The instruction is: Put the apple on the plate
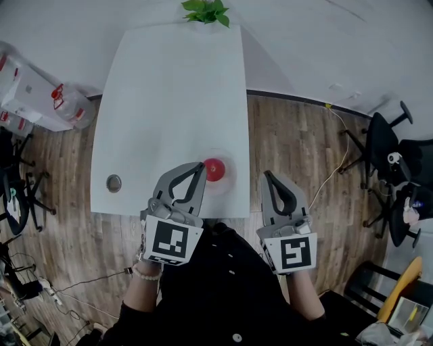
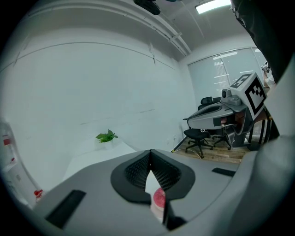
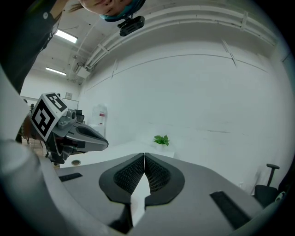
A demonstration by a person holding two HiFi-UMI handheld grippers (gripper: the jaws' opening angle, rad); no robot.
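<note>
White counter fills the centre of the head view, with wood floor on either side.

Left tool is at the counter's near edge, lower centre of frame. Its jaws are closed tip to tip and grip nothing. The tip is just beside the left side of the apple; whether it touches cannot be told.

Right tool is off the counter's right edge, above the floor, jaws likewise closed and empty.

Pale plate sits at the counter's lower right. The red apple rests on it.

Small green plant is at the counter's far end, top of frame.
</note>
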